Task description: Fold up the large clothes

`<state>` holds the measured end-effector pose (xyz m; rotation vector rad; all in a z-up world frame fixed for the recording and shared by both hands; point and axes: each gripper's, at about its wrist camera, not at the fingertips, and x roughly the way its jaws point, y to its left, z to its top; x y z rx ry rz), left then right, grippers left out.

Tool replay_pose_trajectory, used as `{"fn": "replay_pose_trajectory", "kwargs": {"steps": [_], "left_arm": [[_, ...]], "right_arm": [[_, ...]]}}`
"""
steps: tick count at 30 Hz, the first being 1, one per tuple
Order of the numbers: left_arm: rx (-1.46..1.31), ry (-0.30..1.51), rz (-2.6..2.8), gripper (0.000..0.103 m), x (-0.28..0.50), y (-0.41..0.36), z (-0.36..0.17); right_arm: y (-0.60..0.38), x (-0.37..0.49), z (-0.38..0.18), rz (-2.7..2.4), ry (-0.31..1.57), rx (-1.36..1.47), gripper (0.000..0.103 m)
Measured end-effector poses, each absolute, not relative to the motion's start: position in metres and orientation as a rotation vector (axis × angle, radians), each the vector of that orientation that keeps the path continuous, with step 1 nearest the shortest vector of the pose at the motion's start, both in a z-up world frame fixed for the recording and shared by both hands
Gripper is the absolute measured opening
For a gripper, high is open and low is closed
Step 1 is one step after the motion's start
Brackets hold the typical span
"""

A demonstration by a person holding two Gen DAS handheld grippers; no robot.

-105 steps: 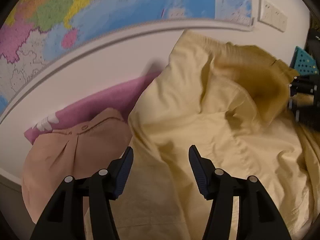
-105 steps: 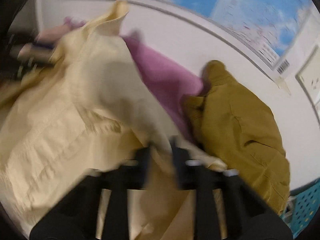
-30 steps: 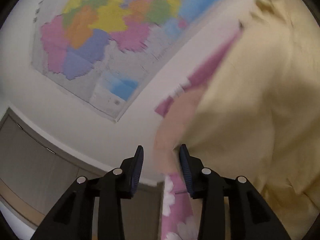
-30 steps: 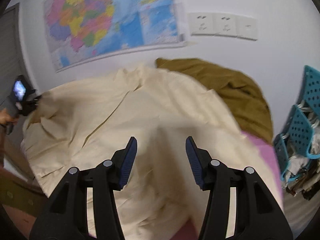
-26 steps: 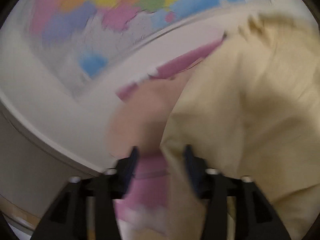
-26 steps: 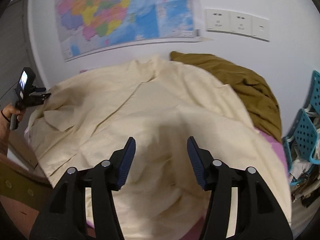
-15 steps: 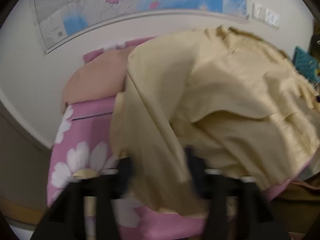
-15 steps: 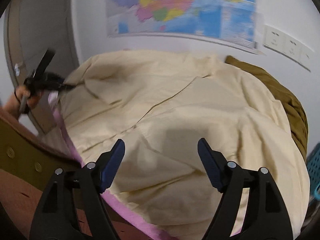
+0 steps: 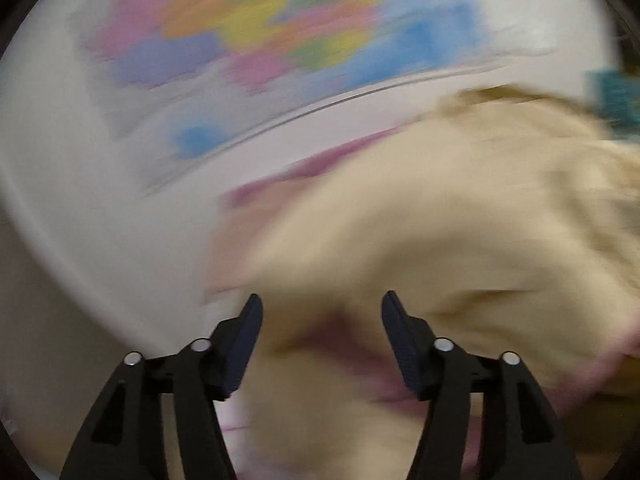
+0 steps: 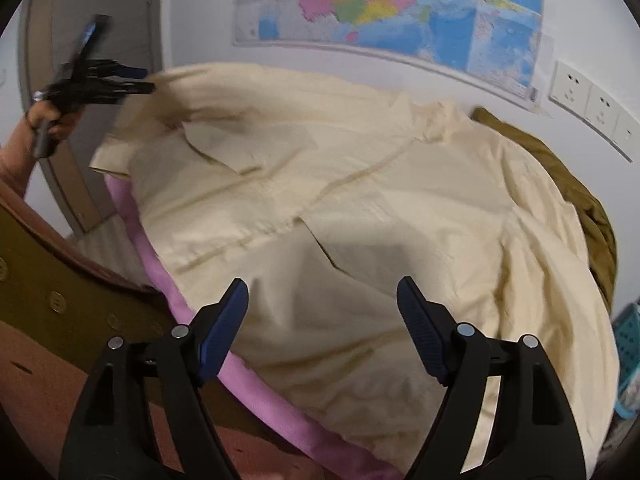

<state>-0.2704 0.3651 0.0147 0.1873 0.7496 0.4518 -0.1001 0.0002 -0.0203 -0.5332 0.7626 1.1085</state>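
Cream shirt (image 10: pixel 360 216) lies spread below the wide-open right hand-held gripper (image 10: pixel 322 300)

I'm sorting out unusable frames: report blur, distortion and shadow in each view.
Left wrist view: heavy motion smear over the wall map and cream shirt; only the left gripper is sharp. Right wrist view: mostly sharp, fisheye bending at the edges, a soft shadow on the shirt above the right gripper; only the far hand is smeared.

The whole left wrist view is smeared by motion: the wall map (image 9: pixel 256 36) in the upper frame is only colour patches, and the cream garment (image 9: pixel 460 220) shows no seams. In the right wrist view the teal basket (image 10: pixel 628 344) is cut off at the right edge, and the olive garment (image 10: pixel 584 208) lies mostly hidden behind the cream one.
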Motion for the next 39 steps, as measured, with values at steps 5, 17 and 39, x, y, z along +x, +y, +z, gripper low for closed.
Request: {"fn": "replay_pose_trajectory", "kwargs": {"steps": [5, 17, 39], "left_arm": [[0.275, 0.7, 0.129, 0.07, -0.269, 0.304, -0.016], [0.329, 0.825, -0.052, 0.081, -0.211, 0.267, -0.078], [-0.049, 0.767, 0.153, 0.082, -0.22, 0.354, -0.079]], "right_arm": [[0.004, -0.074, -0.024, 1.074, 0.833, -0.4, 0.076], [0.108, -0.027, -0.076, 1.032, 0.999, -0.569, 0.037], [-0.037, 0.0, -0.007, 0.891, 0.864, -0.075, 0.063]]}}
